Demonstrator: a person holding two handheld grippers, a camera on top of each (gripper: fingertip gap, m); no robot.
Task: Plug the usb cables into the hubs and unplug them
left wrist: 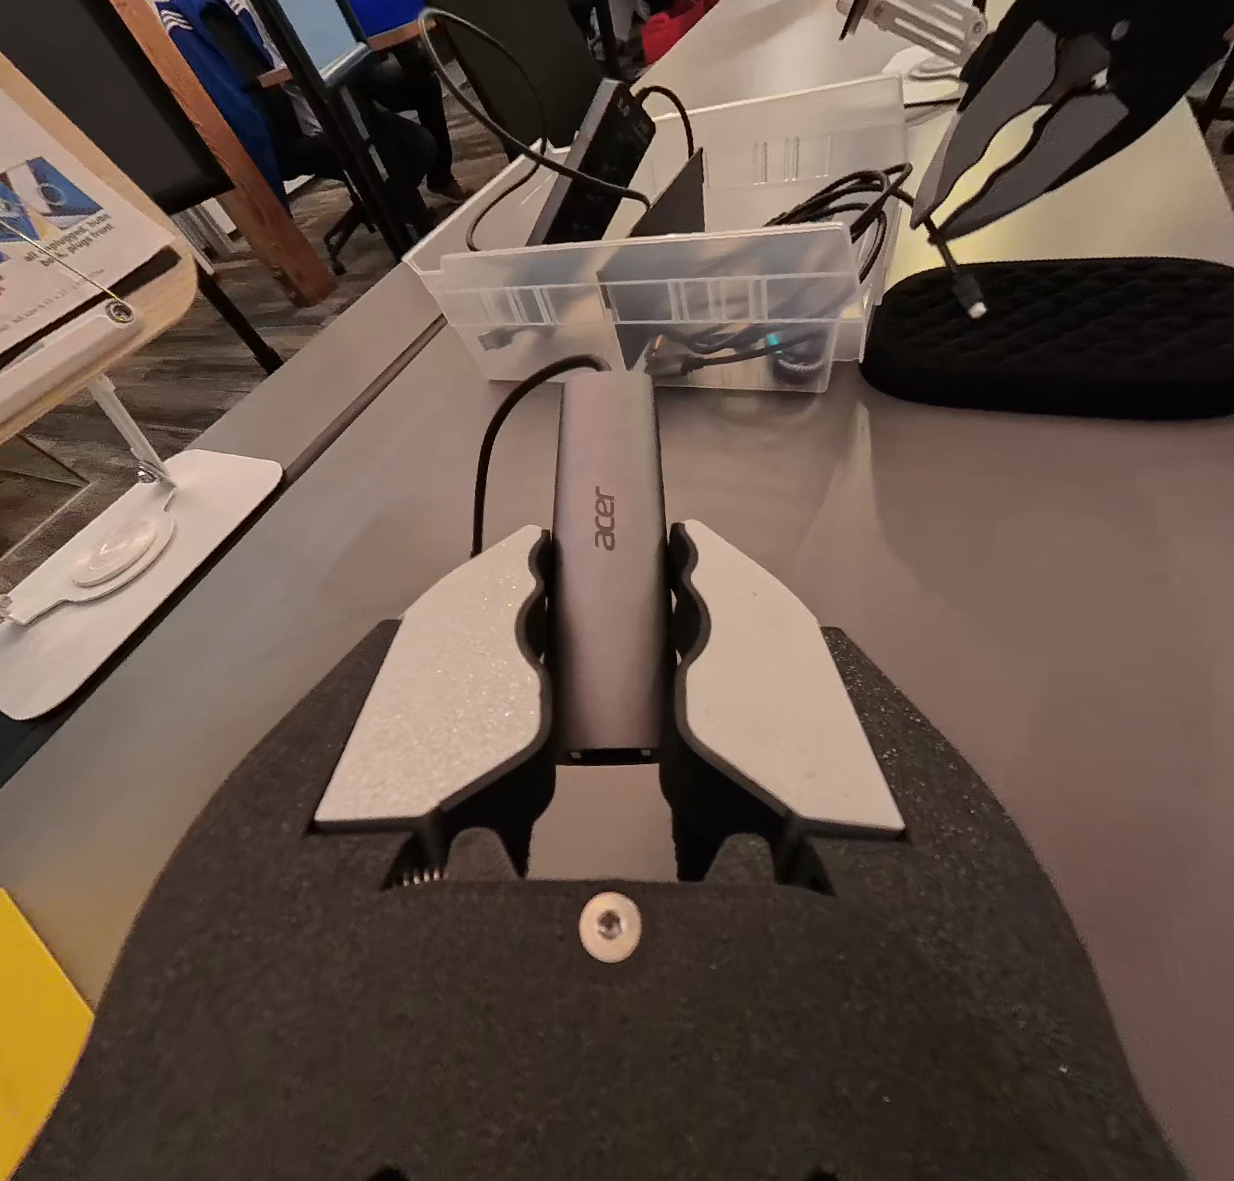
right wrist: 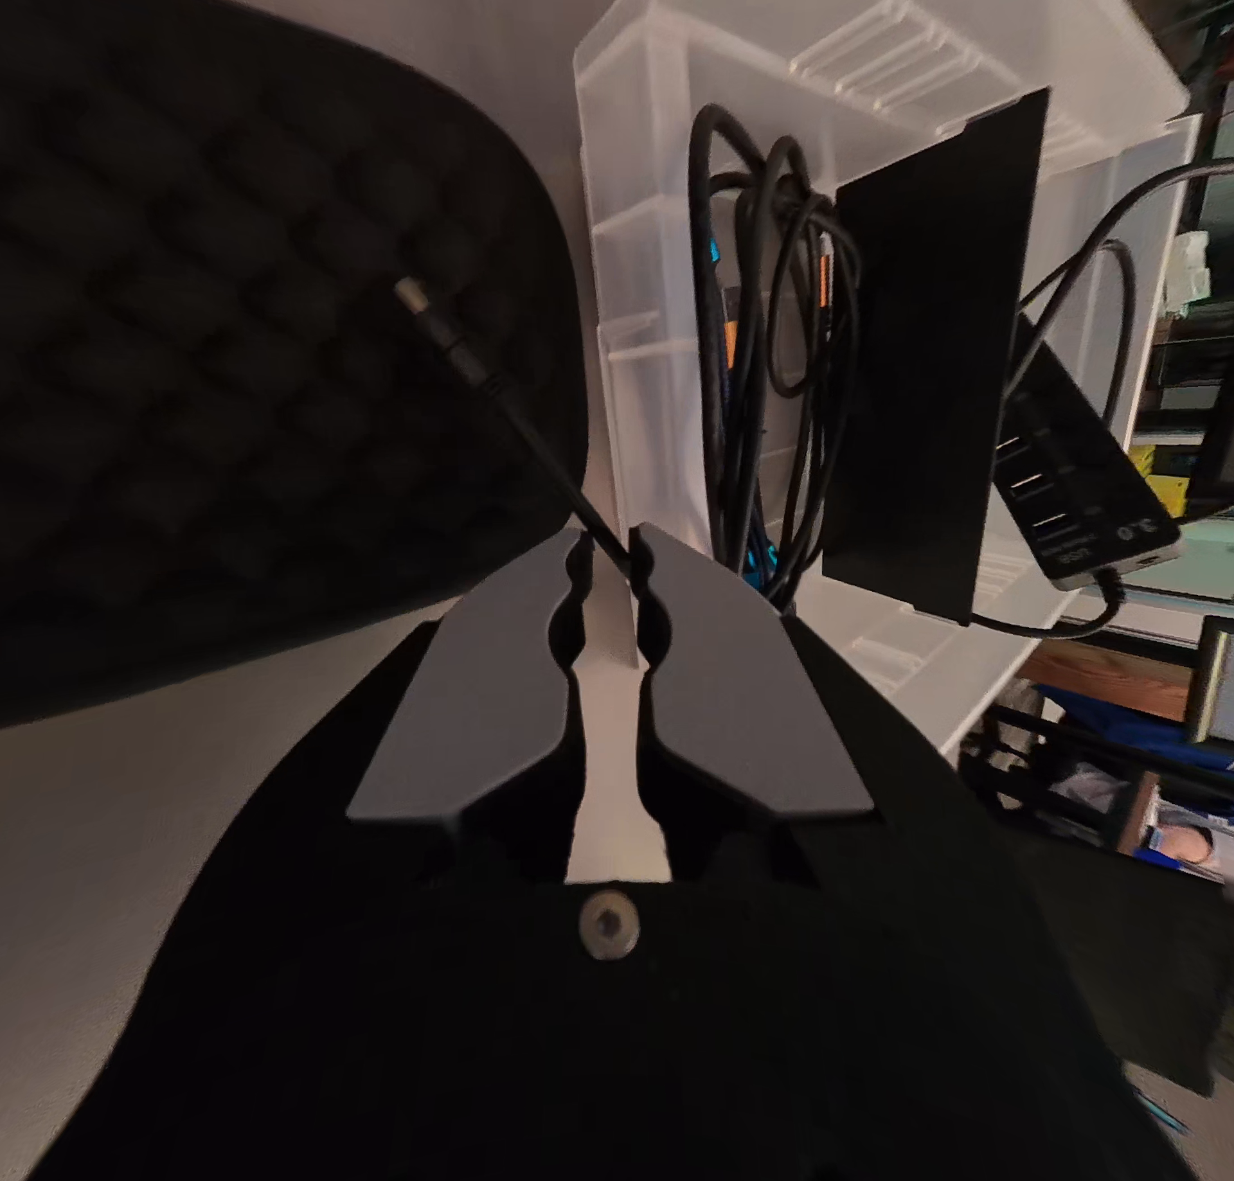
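- Left gripper point(left wrist: 609, 541): closed on the grey hub point(left wrist: 607, 568). Both fingers press the hub's long sides; the hub extends forward past the fingertips, above the grey table point(left wrist: 935, 581).
- Hub lead point(left wrist: 482, 475): a black cord leaves the hub's far end and loops back down the left side of the left gripper.
- Right gripper point(right wrist: 611, 538): jaws nearly together, pinching a thin black usb cable point(right wrist: 547, 465) at the fingertips.
- Cable plug point(right wrist: 427, 318): the free end projects forward and to the left of the right gripper's tips, over the black quilted pad point(right wrist: 234, 348). From the left wrist view the plug point(left wrist: 968, 298) hangs below the right gripper point(left wrist: 931, 220), just above the pad point(left wrist: 1068, 341).
- Clear plastic bin point(left wrist: 641, 294): directly ahead of the left gripper, just beyond the hub's far end. It holds coiled black cables point(right wrist: 768, 321), a black divider panel point(right wrist: 935, 361) and a second, black hub point(left wrist: 601, 167) leaning upright.
- Pad position: ahead and to the right of the left gripper, beside the bin.
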